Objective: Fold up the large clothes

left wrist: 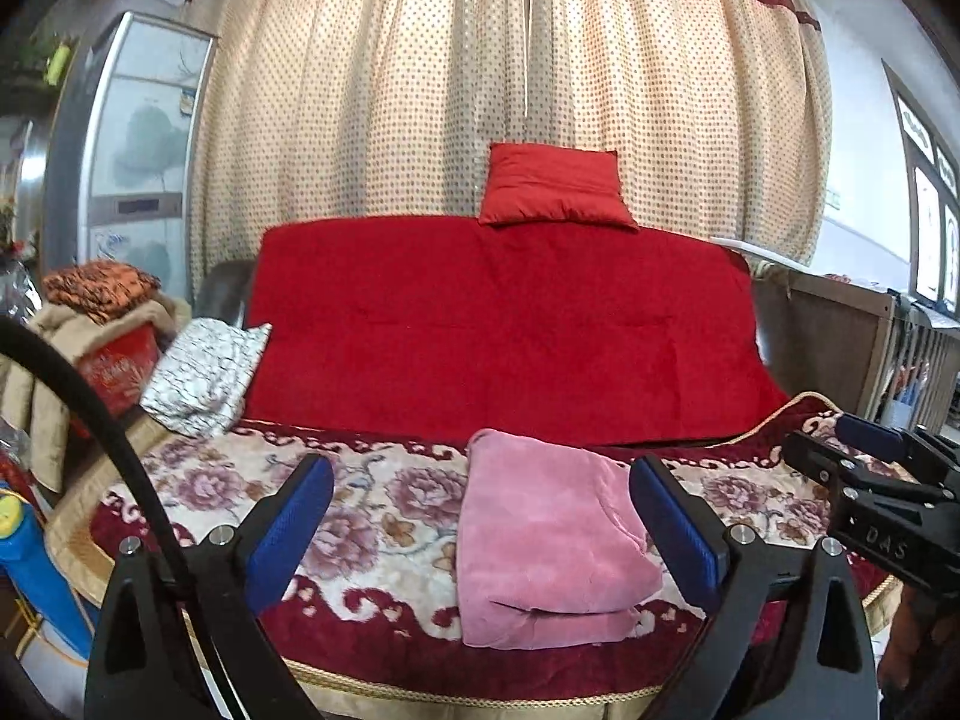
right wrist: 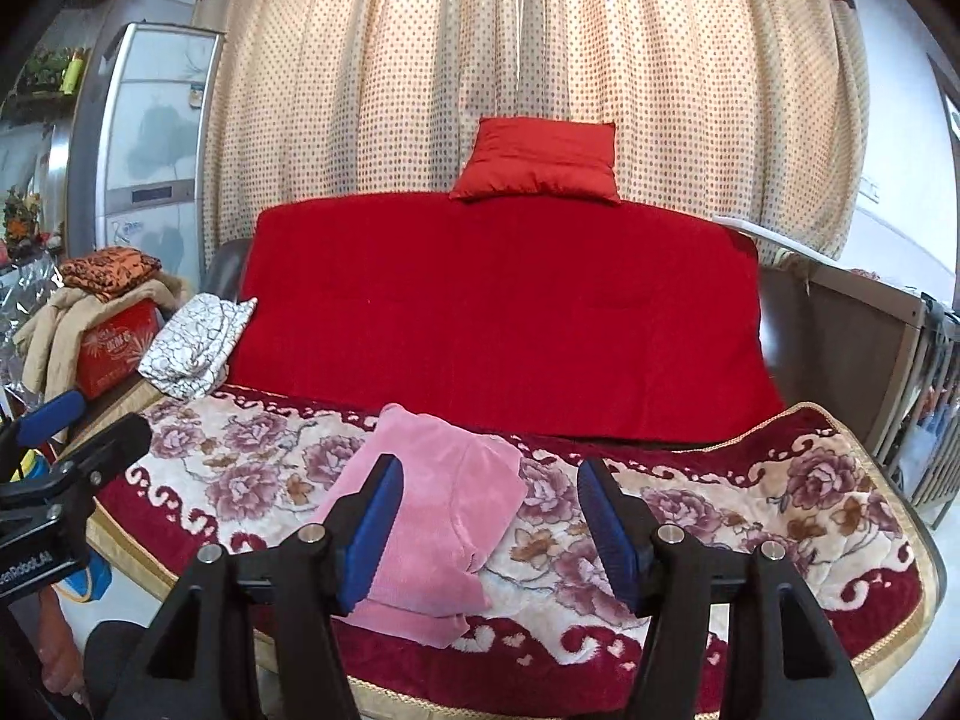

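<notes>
My left claw (left wrist: 480, 522) is spread wide and my right claw (right wrist: 486, 519) stands apart too, both empty above the folded pink garment (left wrist: 549, 546) lying on the flowered blanket (left wrist: 372, 516). Only the left view shows "DAS" on my other claw; the right view reads "RobotLAB", partly cut off. A red cushion (right wrist: 540, 159) tops the sofa back by the curtain (right wrist: 420, 90).

A folded pink garment (right wrist: 432, 516) lies on the floral blanket (right wrist: 750, 516) at lower centre. The right hand-held gripper (right wrist: 486, 534) hangs above it, jaws apart and empty. A red cushion (right wrist: 540, 159) sits at upper centre.
</notes>
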A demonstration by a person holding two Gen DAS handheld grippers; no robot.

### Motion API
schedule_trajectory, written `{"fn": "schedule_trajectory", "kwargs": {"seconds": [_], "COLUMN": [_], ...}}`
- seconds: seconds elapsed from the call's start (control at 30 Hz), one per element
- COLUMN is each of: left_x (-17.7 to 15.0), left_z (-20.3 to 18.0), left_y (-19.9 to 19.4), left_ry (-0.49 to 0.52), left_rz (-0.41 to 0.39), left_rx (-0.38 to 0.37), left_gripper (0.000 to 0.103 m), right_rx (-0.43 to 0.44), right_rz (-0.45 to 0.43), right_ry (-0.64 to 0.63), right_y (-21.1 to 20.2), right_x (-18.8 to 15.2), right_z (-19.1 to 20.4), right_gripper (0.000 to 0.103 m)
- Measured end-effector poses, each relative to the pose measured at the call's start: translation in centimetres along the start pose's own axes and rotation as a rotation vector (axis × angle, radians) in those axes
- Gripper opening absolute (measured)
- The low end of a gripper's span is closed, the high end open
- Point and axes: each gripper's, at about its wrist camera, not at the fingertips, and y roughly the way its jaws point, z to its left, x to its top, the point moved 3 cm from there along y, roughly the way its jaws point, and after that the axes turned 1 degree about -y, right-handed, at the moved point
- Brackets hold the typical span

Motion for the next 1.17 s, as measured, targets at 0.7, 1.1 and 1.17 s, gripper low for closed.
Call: {"fn": "schedule_trajectory", "kwargs": {"seconds": [0.7,1.1,1.17], "left_x": [2.6,3.2,2.9], "left_z": [-2.2,-3.2,-3.1], "left_y": [-4.2,-5.4,-4.7], "left_ry": [0.061,0.084,0.083], "left_rz": [-0.039,-0.097,-0.081], "left_rx": [0.088,-0.002,0.009], "left_gripper": [0.103,0.103,0.103], "right_rx": [0.069,0.073,0.073], "right_rz": [-0.057,-0.064,-0.056], "right_ry": [0.053,0.051,0.051], "right_y": [-3.7,-4.2,-3.8], "right_x": [0.6,0.6,0.5], "right_z": [-1.3,-1.6,-1.5], "right_gripper": [0.065,0.065,0.065]}}
